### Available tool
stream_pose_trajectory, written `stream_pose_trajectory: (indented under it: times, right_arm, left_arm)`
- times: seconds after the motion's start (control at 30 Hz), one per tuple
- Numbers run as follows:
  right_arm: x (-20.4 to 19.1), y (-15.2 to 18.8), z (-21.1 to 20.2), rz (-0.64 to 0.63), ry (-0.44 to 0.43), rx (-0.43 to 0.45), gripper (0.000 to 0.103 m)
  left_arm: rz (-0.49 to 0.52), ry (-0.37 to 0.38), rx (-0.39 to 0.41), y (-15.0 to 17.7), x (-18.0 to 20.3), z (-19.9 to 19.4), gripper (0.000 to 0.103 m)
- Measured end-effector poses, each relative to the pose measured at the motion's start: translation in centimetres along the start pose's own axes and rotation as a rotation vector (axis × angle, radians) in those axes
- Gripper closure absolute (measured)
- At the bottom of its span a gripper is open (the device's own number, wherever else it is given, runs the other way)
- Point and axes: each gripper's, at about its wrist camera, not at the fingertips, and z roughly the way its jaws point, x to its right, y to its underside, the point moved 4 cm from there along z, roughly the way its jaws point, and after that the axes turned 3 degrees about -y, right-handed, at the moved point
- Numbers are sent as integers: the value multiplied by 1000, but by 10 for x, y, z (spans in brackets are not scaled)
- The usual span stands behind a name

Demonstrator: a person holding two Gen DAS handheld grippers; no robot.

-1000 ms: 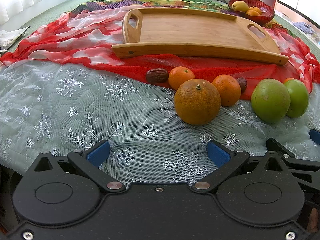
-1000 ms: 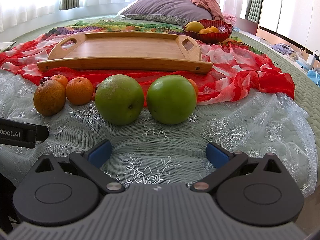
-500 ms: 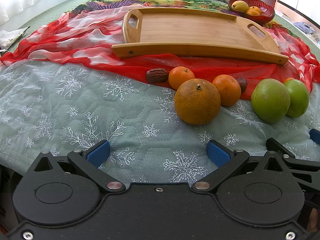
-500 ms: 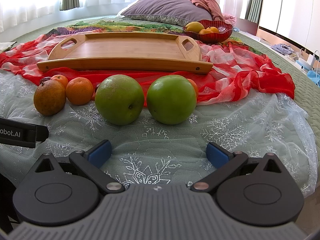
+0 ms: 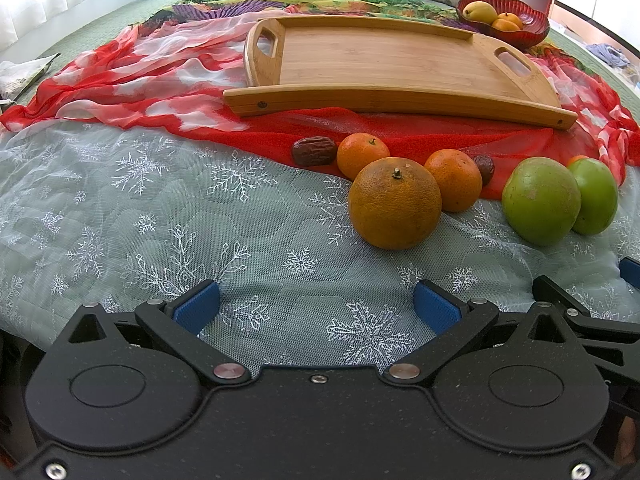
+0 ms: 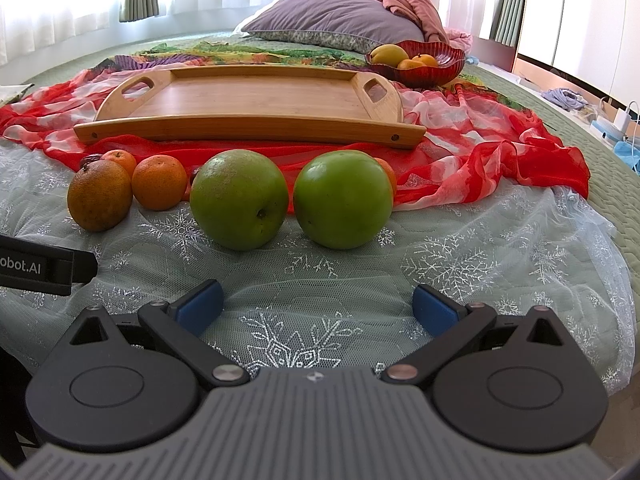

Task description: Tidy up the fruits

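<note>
Both spread wide and grasping nothing: left claw [image 5: 316, 300] facing the large dull-orange round orange [image 5: 394, 203], right claw [image 6: 318, 300] facing the two big green round fruits [image 6: 239, 199] [image 6: 343, 199]. Fruit lined up near, on the snowflake-patterned pale mesh bed cover [image 5: 140, 220]; bare bamboo handled tray [image 6: 256, 104] further back on the red and white gauzy scarf [image 6: 480, 140]. Likely risks: round fruit rolling on the soft bedding if nudged off-centre; small tangerines [image 5: 362, 155] and dark wrinkled dates [image 5: 314, 151] knocked aside; fabric snagged between fingers. Partial lettering "obot.AI" on the black housing [image 6: 36, 270] at left.
</note>
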Motion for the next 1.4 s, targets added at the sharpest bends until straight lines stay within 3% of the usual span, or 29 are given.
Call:
stream_pose_trajectory:
  times: [0.83, 1.07, 1.27, 1.4]
  right_arm:
    - [2, 1, 0, -33, -26, 38, 0]
    - [7, -6, -15, 11, -94, 106, 2]
    - [-19, -11, -27, -196, -37, 205, 18]
    - [-29, -16, -30, -274, -44, 238, 26]
  left_arm:
    - [21, 29, 112, 10, 0, -11, 1]
    - [-56, 161, 190, -2, -5, -29, 20]
    - [-16, 188, 214, -12, 6, -31, 43]
    - [-18, 210, 202, -14, 10, -26, 49]
